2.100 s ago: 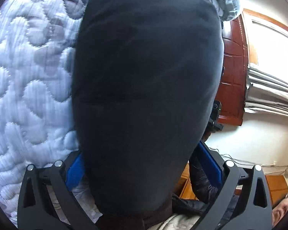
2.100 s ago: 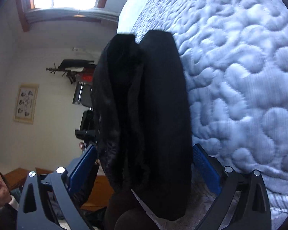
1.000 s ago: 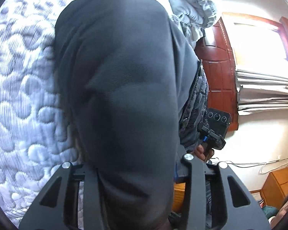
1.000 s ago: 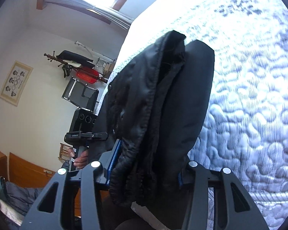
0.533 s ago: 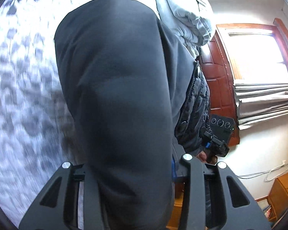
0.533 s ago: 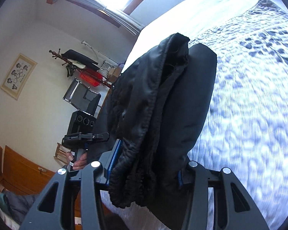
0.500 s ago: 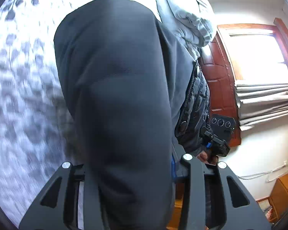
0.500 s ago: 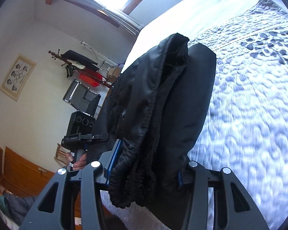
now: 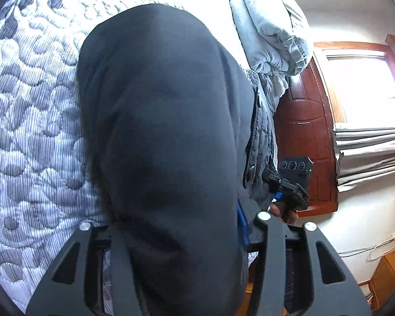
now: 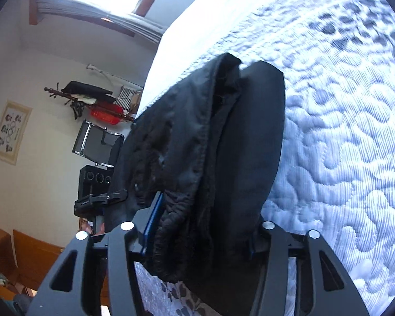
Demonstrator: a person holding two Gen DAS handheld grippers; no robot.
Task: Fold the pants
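Dark grey pants (image 9: 158, 105) hang folded over the quilted bed (image 9: 26, 131) and fill the middle of the left wrist view. My left gripper (image 9: 171, 223) has the fabric bulging between its jaws, which are opening; a blue pad (image 9: 242, 223) still lies against the cloth. In the right wrist view the pants (image 10: 223, 144) show their gathered waistband and dark lining. The bunch sits between the opening jaws of my right gripper (image 10: 197, 231) and touches both sides. Each view shows the other gripper beyond the pants, held in a hand.
The white and grey quilt (image 10: 342, 131) spreads wide on the right. A folded grey duvet (image 9: 271, 34) lies at the head of the bed, before a red-brown door (image 9: 302, 131). A coat rack (image 10: 92, 100) and a black chair (image 10: 97, 142) stand by the wall.
Both grippers have carried the pants across the bed and a little lower. Their jaws now stand slightly wider. The quilt's leaf-patterned part shows more in the left wrist view.
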